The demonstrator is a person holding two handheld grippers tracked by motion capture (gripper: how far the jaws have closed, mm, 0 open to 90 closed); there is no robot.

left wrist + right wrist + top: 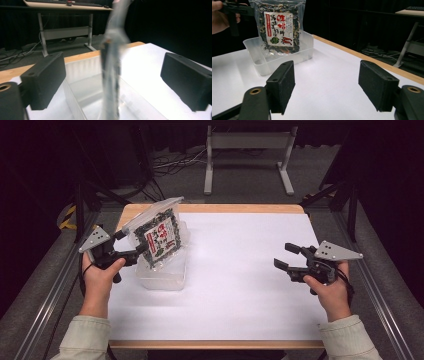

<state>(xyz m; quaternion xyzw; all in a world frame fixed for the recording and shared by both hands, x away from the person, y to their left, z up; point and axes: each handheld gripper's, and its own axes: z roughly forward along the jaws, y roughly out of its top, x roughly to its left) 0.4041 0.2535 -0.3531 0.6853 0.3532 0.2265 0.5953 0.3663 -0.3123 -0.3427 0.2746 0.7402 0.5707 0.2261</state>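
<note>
Bag (pixel 159 236) stands on edge in tub (pixel 165 279), left gripper (pixel 113 82) fingers wide astride it (apparently ungripped); right gripper (pixel 289 256) idles wide over tabletop (pixel 240 290).

A clear bag (pixel 156 236) of dark green flakes bears a white label with red and green print and stands in a clear plastic tub (pixel 162 276) at the left of a white sheet (pixel 240 275) on a light-wood table (pixel 210 208), between pale green sleeves (pixel 85 337).

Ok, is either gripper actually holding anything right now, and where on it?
Nothing gripped: the left gripper is open astride the upright bag's edge; the right gripper is open.
</note>
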